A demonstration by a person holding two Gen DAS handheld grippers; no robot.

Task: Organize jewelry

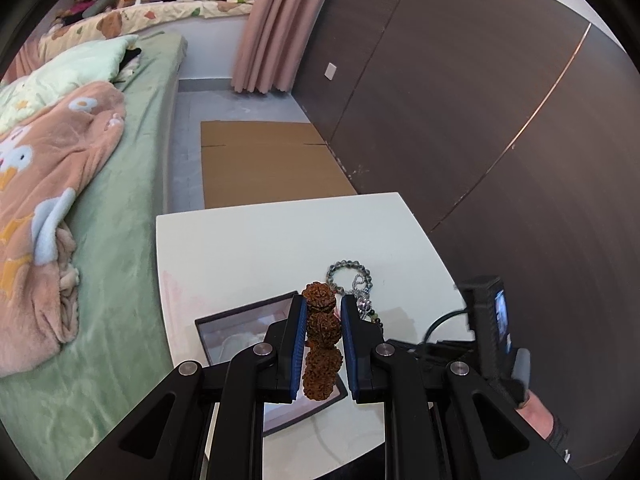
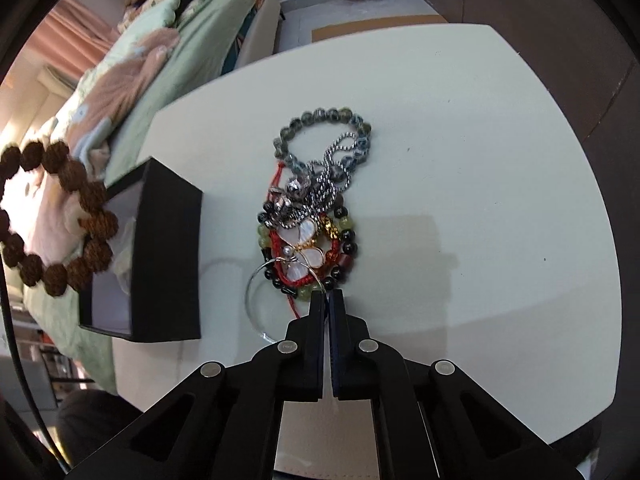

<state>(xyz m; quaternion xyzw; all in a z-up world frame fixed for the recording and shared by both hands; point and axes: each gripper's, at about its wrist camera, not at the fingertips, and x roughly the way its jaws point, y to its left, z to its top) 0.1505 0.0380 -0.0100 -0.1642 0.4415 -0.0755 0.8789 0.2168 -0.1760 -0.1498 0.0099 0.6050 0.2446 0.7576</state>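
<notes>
The left tongs pinch a brown seed-bead bracelet, rough and knobbly, likely light and floppy, hanging above the black box. The right tongs are pressed together, empty, beside the tangled pile on the white desk: glassy beads, a probably fragile shell butterfly.
</notes>
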